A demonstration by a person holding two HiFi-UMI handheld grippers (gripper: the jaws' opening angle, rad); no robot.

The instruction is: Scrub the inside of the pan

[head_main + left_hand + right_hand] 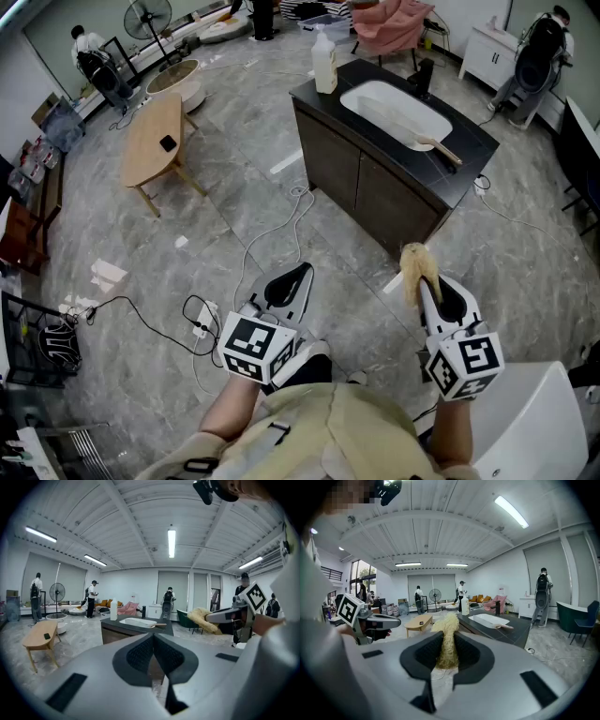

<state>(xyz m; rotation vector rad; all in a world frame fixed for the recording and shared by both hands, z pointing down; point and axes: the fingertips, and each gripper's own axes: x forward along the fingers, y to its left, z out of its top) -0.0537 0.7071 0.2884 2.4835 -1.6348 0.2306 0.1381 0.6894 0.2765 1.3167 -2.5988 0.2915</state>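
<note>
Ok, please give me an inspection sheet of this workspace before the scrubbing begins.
Surface: dark counter with white sink.
Job's things: pan in the sink, wooden handle over the rim; fibre scrubber held.
Clutter: white bottle on the counter; paper scraps on the floor.
Grippers: left gripper shut, empty; right gripper shut on the fibre scrubber.
Cables: loose cables and a power strip on the floor.
Surroundings: wooden table, fan, people at the walls.

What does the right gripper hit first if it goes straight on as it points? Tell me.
Probably the dark front of the sink cabinet: the right gripper, shut on the scrubber, aims at it, tilted slightly down. Depth is unclear, so the floor might come first.
</note>
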